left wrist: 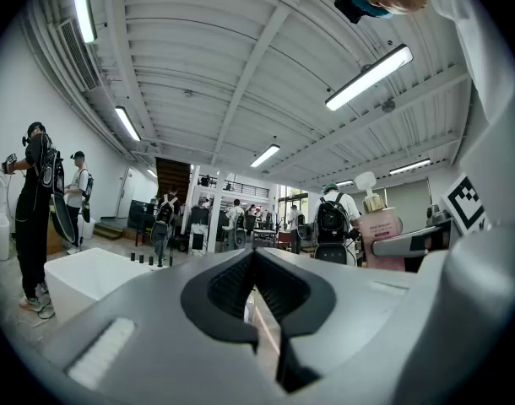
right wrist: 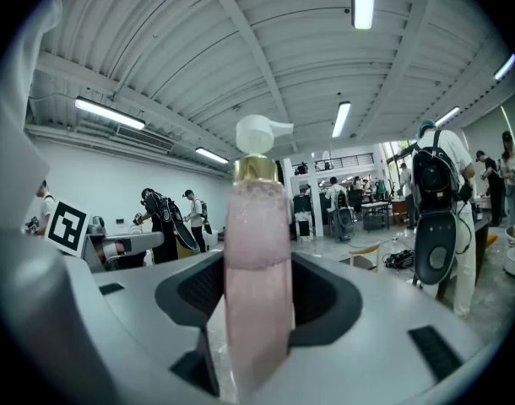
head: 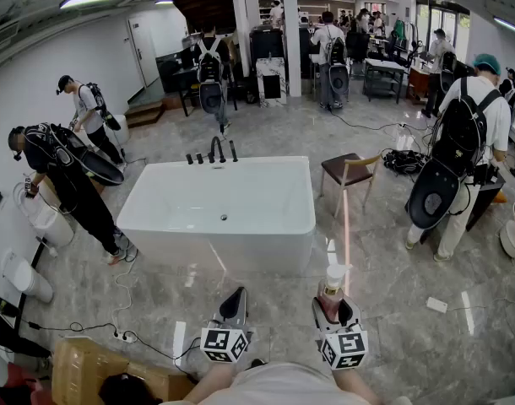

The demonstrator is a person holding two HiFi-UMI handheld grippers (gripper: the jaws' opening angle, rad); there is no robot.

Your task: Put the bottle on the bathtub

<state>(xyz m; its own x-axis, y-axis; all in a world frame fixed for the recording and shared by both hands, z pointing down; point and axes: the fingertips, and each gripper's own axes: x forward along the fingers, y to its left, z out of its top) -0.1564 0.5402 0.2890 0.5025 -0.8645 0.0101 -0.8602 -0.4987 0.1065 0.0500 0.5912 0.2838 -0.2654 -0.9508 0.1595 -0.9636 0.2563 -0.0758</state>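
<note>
A pink pump bottle [right wrist: 257,260] with a gold collar and white pump head stands upright between the jaws of my right gripper [right wrist: 256,310], which is shut on it. In the head view that right gripper [head: 334,308] is at the bottom right with the bottle [head: 332,283] rising from it. My left gripper [head: 234,306] is beside it, jaws closed on nothing. From the left gripper [left wrist: 256,298] view the bottle [left wrist: 379,230] shows at the right. The white bathtub [head: 219,205] stands ahead on the marble floor, with black taps [head: 214,152] at its far rim.
A wooden chair [head: 349,174] stands right of the tub. A person with a backpack [head: 456,154] is at the right, another [head: 67,184] bends at the tub's left beside a toilet [head: 45,218]. Cables [head: 122,332] lie on the floor lower left.
</note>
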